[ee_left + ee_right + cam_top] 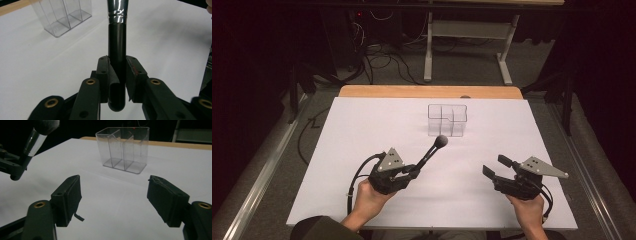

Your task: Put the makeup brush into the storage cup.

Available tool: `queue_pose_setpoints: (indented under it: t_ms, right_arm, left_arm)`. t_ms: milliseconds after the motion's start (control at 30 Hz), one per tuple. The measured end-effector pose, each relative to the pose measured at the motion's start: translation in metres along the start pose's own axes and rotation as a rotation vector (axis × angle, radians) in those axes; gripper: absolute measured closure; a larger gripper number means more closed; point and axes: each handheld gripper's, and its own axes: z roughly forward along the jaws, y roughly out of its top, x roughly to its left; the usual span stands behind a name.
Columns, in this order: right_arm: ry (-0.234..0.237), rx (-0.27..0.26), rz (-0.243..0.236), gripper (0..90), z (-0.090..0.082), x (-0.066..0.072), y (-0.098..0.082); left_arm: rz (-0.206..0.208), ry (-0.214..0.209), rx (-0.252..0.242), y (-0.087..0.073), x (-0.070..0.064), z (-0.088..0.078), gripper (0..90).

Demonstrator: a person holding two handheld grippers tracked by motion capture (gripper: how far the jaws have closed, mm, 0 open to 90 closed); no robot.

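My left gripper (414,171) is shut on the black handle of a makeup brush (432,149), whose dark bristle head points up and toward the clear organizer (447,120). In the left gripper view the handle (117,52) stands between the two pads, its silver ferrule at the top and the organizer (62,17) at the upper left. My right gripper (496,166) hovers open at the right of the table with nothing between its fingers. In the right gripper view its jaws stand wide apart, the organizer (123,148) ahead and the brush (32,143) at the upper left.
A white sheet (362,130) covers the table; a wooden edge (427,91) shows at the far side. The organizer has several compartments. Beyond the table stand a grey desk frame (467,45) and cables on the floor.
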Motion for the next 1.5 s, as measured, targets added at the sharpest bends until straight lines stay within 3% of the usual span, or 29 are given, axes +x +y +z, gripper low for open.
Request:
queue_pose_setpoints:
  t_ms: [467, 700, 900, 1500]
  right_arm:
    - [0.131, 0.03, -0.005, 28.2, 0.032, 0.025, 0.01]
    - [0.173, 0.081, -0.036, 29.0, 0.045, 0.039, 0.015]
    - [0.224, 0.085, -0.04, 29.1, 0.054, 0.049, 0.015]
    - [0.292, 0.106, -0.05, 32.4, 0.072, 0.067, 0.01]
  left_arm:
    - [0.002, -0.008, -0.006, 0.0, 0.0, 0.002, 74.3]
    - [0.025, -0.017, -0.003, 0.001, -0.005, 0.006, 74.2]
    - [0.044, -0.025, 0.003, 0.001, -0.01, 0.011, 74.2]
    - [0.088, -0.04, 0.028, 0.002, -0.021, 0.021, 74.2]
